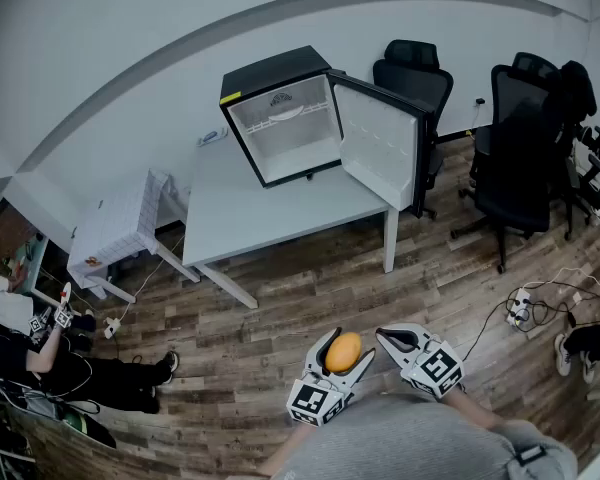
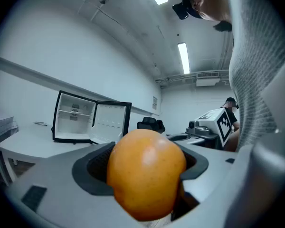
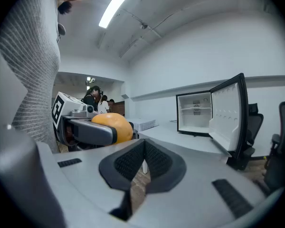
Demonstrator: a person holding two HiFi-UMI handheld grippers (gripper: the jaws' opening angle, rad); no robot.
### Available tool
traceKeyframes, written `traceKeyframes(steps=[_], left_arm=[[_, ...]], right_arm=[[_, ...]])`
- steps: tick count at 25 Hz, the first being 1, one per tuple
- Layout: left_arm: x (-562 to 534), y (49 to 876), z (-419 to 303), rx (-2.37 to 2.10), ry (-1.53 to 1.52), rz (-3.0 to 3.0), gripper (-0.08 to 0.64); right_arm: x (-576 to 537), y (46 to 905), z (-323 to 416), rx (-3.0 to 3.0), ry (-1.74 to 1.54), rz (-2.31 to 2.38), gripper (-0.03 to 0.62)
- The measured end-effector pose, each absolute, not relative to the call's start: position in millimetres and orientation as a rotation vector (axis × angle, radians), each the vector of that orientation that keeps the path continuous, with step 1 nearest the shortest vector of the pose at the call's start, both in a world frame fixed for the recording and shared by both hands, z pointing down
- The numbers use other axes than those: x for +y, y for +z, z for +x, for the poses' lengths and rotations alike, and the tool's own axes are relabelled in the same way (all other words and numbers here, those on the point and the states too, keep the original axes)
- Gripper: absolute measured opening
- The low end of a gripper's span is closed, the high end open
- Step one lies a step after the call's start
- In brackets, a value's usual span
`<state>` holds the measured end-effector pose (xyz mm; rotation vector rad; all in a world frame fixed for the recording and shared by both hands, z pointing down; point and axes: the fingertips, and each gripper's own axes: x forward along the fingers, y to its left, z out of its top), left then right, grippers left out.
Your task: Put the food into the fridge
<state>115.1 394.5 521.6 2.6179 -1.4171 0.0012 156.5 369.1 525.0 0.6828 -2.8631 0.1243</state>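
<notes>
**Head view.** I look steeply down on a wood-plank floor. At the bottom edge, close to my body, my left gripper (image 1: 345, 348) holds a round orange fruit (image 1: 343, 354) between its two jaws. My right gripper (image 1: 388, 336) sits just beside it on the right and carries nothing. Well apart from both, across the floor, a small black fridge with a white inside (image 1: 280, 123) stands on a white table (image 1: 270, 213). Its door (image 1: 380, 143) is swung wide to the right. I judge the door stands open so the fruit can go straight in, and that I carry the fruit level and out in front, ready for the walk over.

**Left gripper view.** The orange fruit fills the middle of the picture. It sits in the dark ribbed pads (image 2: 92, 167), one pressing on each flank, so the jaws stand only as far apart as the fruit is wide. The fruit bulges above and forward of the pads. The fridge shows far behind, at the left.

**Right gripper view.** This gripper's dark pads (image 3: 128, 163) meet edge to edge. The jaws are closed with nothing between them. The orange fruit shows at the left in the other gripper, near these fingers but not touching them. The fridge stands at the right. I judge this hand is free for the door.
</notes>
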Motion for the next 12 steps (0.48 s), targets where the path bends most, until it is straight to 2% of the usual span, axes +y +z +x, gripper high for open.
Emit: traceKeyframes(steps=[12], left_arm=[[394.4,521.4,111.7,-1.418,0.011,2.619,0.347]], right_arm=[[369.2,525.5,153.0,-2.860,0.128,0.676,0.012]])
